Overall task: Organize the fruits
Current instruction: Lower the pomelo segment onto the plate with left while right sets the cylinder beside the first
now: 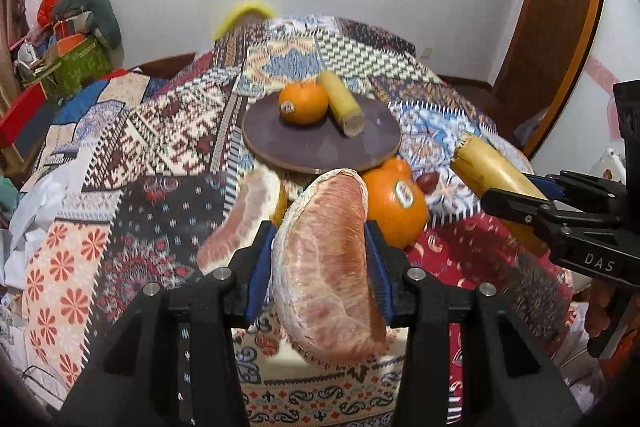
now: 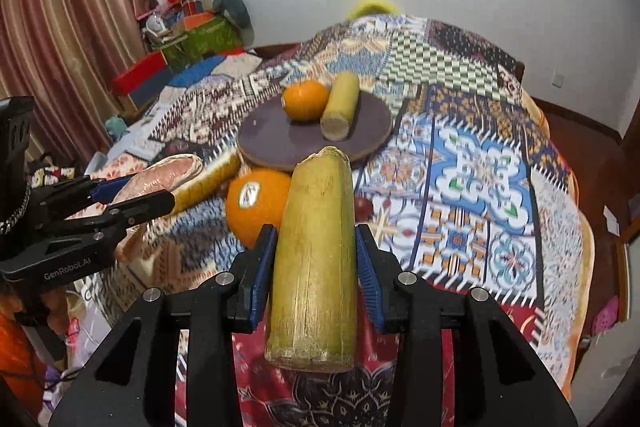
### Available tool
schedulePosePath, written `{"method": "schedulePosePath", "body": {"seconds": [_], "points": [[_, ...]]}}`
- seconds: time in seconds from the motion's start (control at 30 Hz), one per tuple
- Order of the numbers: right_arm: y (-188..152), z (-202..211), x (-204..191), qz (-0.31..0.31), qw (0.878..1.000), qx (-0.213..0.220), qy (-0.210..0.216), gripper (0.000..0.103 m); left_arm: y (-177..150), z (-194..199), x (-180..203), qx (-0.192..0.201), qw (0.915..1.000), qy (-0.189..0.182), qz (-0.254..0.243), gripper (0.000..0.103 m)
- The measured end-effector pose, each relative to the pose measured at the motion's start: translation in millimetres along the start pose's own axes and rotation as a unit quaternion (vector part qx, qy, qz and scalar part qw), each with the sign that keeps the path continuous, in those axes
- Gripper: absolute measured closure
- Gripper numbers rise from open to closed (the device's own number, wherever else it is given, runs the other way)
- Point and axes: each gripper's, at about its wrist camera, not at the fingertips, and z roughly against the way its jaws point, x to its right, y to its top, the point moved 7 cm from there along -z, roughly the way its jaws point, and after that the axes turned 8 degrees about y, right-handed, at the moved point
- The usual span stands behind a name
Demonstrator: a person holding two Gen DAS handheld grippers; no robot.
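A: What is hard to make out from where you are holding things?

B: The pomelo segment [image 1: 324, 267] in my left tongs [image 1: 320, 259] is hiding most of what lies beyond it; a second pomelo piece [image 1: 244, 219] is peeking out to its left, blurred. An orange [image 1: 396, 211] and a small dark fruit [image 1: 428, 181], which I cannot name, are showing just past the right pad.

A: And the tongs themselves?

B: The left tongs are pressing both blue pads against the segment, part closed, tilting downward. My right tongs [image 2: 316, 255] are clamping an upright length of sugarcane [image 2: 314, 259], narrowly spread, also angling down. From the left tongs they are sitting off to the right; my hand behind them is mostly cut off.

A: Where is the rest of the fruit?

B: Beyond both tongs a round dark plate [image 1: 320, 147] is carrying another orange [image 1: 303, 103] touching a sugarcane piece [image 1: 342, 105]. Everything is resting on a patchwork cloth [image 1: 160, 131] covering the surface. Farther off, a white wall, a striped curtain [image 2: 60, 47] and piled boxes [image 2: 192, 35] are showing.
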Motion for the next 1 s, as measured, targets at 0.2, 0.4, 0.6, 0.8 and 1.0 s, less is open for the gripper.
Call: {"method": "schedulePosePath", "body": {"seconds": [0.2,0.4,0.6,0.8,1.0], "points": [[25,4,1,0.004,1.000,0.027,-0.002,0.067,22,1,-2,0.019,0.9998,-0.001,0.005,0.059],[48,3,6,0.009,0.999,0.047,-0.004,0.067,44,-4,-2,0.034,0.9994,-0.004,0.009,0.059],[72,-6,15,0.010,0.998,0.061,-0.006,0.067,68,-16,-6,0.045,0.9988,-0.007,0.018,0.059],[89,-18,25,0.009,0.998,0.067,-0.006,0.067,87,-35,-12,0.051,0.9985,-0.004,0.020,0.059],[102,-37,37,0.007,0.998,0.066,-0.007,0.067,104,-55,-17,0.052,0.9984,0.000,0.019,0.059]]}}
